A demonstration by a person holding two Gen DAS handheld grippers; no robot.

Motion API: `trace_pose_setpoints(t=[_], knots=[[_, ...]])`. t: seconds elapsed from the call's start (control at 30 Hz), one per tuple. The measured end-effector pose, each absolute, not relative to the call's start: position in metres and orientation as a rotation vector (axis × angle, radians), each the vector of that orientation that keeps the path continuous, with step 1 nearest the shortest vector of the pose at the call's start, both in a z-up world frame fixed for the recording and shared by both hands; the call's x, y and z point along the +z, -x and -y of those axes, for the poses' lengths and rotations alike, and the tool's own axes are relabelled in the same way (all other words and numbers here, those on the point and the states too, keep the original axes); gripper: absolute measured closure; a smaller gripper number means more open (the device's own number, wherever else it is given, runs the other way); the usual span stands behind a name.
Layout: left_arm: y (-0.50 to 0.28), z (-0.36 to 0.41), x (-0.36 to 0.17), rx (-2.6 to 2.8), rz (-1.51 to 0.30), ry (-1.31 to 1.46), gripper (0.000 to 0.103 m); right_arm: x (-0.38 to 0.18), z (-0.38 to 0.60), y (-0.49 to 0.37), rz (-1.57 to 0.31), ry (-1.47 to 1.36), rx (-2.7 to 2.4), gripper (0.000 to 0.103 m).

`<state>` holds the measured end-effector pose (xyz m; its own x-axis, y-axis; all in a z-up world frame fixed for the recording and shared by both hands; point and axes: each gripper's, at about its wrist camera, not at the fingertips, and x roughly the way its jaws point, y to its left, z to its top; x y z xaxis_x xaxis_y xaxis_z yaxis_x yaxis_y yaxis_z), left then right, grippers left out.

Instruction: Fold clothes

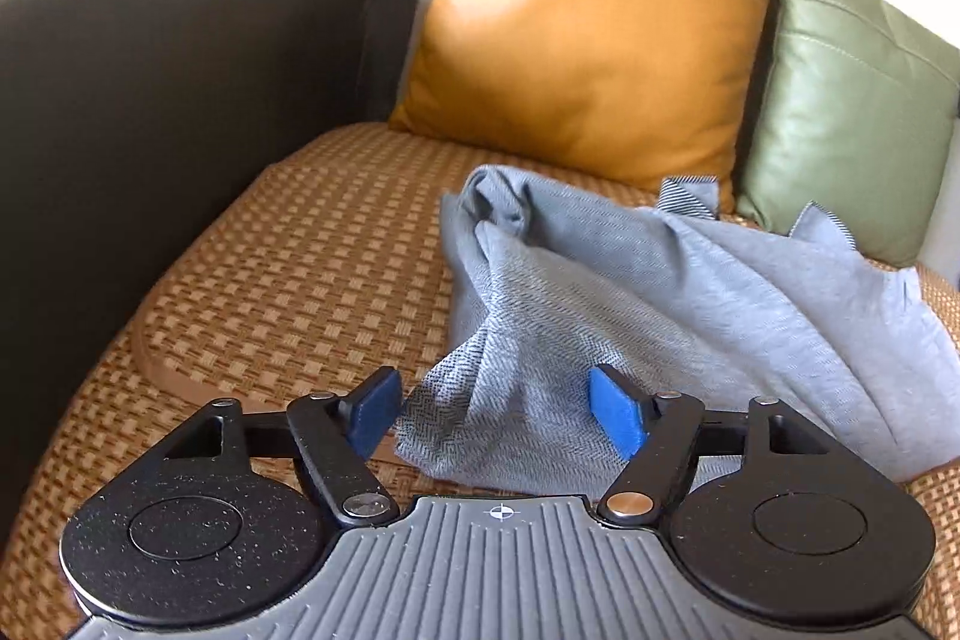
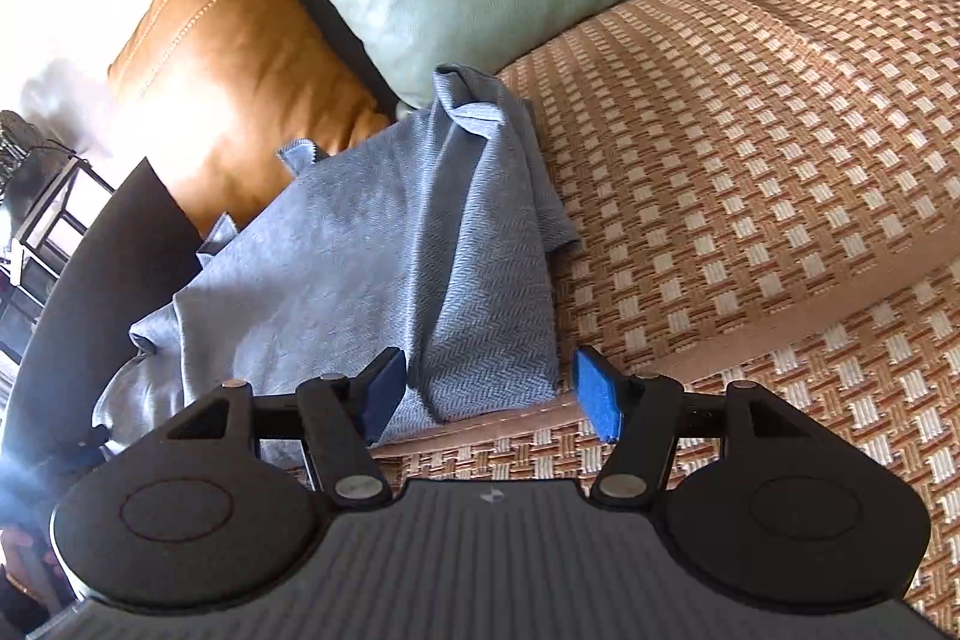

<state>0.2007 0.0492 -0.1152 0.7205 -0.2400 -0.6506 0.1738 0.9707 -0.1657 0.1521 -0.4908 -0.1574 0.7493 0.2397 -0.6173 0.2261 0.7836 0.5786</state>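
I see the crumpled grey-blue herringbone cloth garment (image 1: 660, 292) lying on the woven tan sofa seat mat (image 1: 288, 280), before the mustard leather cushion (image 1: 588, 22); left tongs (image 1: 498, 415) agape, gripping nothing; right tongs (image 2: 489, 391) likewise wide, cloth edge between, unpinched.
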Motion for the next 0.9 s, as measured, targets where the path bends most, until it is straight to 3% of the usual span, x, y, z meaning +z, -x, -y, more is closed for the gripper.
trace_pose_setpoints(t=[0.07, 0.13, 0.17, 0.2, 0.27, 0.33, 0.6, 0.67, 0.7, 0.73, 0.77, 0.8, 0.9], knots=[[-0.208, -0.053, -0.126, -0.234, -0.777, 0.16, 0.021, -0.16, 0.49, -0.157, -0.732, -0.703, 0.026, 0.035], [-0.217, -0.053, -0.136, -0.217, -0.832, 0.207, 0.048, -0.163, 0.488, -0.162, -0.724, -0.719, 0.034, 0.035], [-0.219, -0.053, -0.141, -0.204, -0.859, 0.221, 0.058, -0.165, 0.487, -0.165, -0.719, -0.727, 0.038, 0.043], [-0.216, -0.053, -0.142, -0.195, -0.856, 0.22, 0.062, -0.167, 0.487, -0.169, -0.742, -0.742, 0.043, 0.066], [-0.205, -0.056, -0.134, -0.201, -0.859, 0.229, 0.072, -0.166, 0.491, -0.169, -0.784, -0.797, 0.055, 0.076], [-0.186, -0.059, -0.122, -0.219, -0.854, 0.215, 0.074, -0.154, 0.495, -0.157, -0.78, -0.8, 0.086, 0.079], [-0.066, -0.078, -0.131, -0.292, -0.908, 0.155, 0.071, -0.139, 0.495, -0.054, -0.912, -0.782, 0.121, 0.08], [-0.049, -0.085, -0.132, -0.283, -0.894, 0.186, 0.057, -0.153, 0.493, -0.028, -0.947, -0.822, 0.101, 0.079], [-0.045, -0.087, -0.131, -0.272, -0.893, 0.192, 0.051, -0.153, 0.494, -0.02, -0.935, -0.834, 0.093, 0.075], [-0.042, -0.09, -0.128, -0.257, -0.884, 0.19, 0.037, -0.153, 0.494, -0.013, -0.919, -0.844, 0.085, 0.069], [-0.039, -0.095, -0.121, -0.241, -0.859, 0.184, 0.031, -0.154, 0.495, -0.006, -0.903, -0.854, 0.077, 0.06], [-0.035, -0.1, -0.113, -0.226, -0.834, 0.177, 0.028, -0.146, 0.497, -0.004, -0.887, -0.821, 0.054, 0.046], [-0.04, -0.095, -0.08, -0.218, -0.739, 0.099, 0.028, -0.117, 0.504, -0.006, -0.826, -0.717, 0.032, 0.045]])
